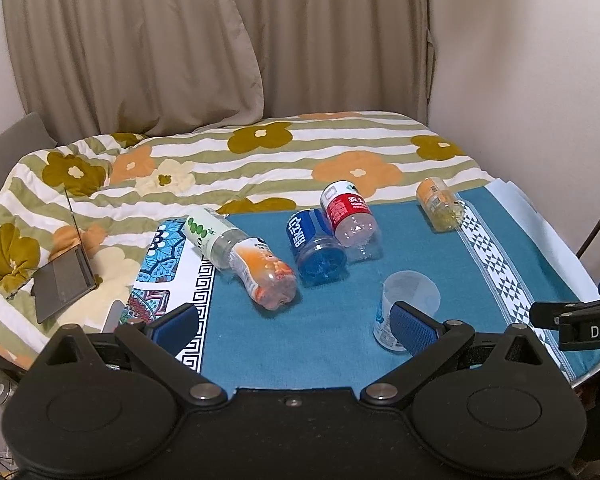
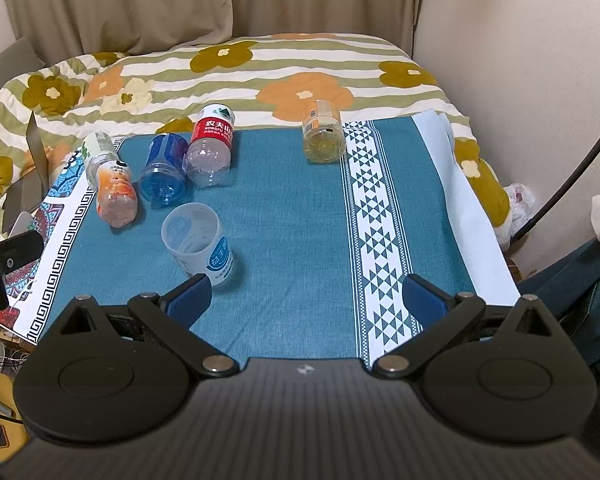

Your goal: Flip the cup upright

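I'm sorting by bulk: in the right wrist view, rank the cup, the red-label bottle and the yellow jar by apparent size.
1. cup, though nearest the camera
2. red-label bottle, close behind; order unsure
3. yellow jar, smallest, but also farthest

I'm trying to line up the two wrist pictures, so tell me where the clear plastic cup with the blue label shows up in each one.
Left wrist view: the cup stands lower right of centre, partly behind the right finger of the left claw.
Right wrist view: the cup stands left of centre, just beyond the left finger of the right claw.
Shared landmark: the blue bottle lies on its side, up and left of the cup in both views.
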### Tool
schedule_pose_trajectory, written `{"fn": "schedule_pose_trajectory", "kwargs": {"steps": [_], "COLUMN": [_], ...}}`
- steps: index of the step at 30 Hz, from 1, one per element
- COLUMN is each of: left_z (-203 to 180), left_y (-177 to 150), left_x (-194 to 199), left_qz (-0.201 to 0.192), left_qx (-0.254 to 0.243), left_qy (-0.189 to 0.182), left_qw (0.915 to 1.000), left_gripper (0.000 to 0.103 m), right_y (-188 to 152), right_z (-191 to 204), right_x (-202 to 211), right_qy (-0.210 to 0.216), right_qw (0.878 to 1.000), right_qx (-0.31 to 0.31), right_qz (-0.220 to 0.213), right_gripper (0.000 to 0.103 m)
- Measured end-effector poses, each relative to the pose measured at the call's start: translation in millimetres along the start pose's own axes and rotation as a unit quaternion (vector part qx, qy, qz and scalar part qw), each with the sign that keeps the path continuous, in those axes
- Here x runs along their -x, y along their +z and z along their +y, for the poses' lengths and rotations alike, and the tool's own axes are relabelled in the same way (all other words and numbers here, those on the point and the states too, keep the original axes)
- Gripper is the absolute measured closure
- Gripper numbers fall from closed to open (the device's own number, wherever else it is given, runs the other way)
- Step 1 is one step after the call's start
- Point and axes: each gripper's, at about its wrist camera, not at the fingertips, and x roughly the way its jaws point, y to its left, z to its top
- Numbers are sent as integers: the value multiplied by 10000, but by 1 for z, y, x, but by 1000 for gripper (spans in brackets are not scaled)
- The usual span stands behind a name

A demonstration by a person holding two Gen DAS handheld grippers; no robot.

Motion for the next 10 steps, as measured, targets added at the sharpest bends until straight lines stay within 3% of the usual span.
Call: {"fn": "schedule_pose_trajectory", "kwargs": {"steps": [10], "left_z": [0], "left_y": [1], "left_x": [-3], "left_qz": [-33], "left_qx": [7], "left_qy": [48], "left_qw": [10000], "left_gripper": [0], "right_y": [0], "right_z": [0], "right_x": [0], "right_qy": [-4], "right_qw": [10000], "right_qx": [1], "right_qz": [-1], "right_gripper": [0]}}
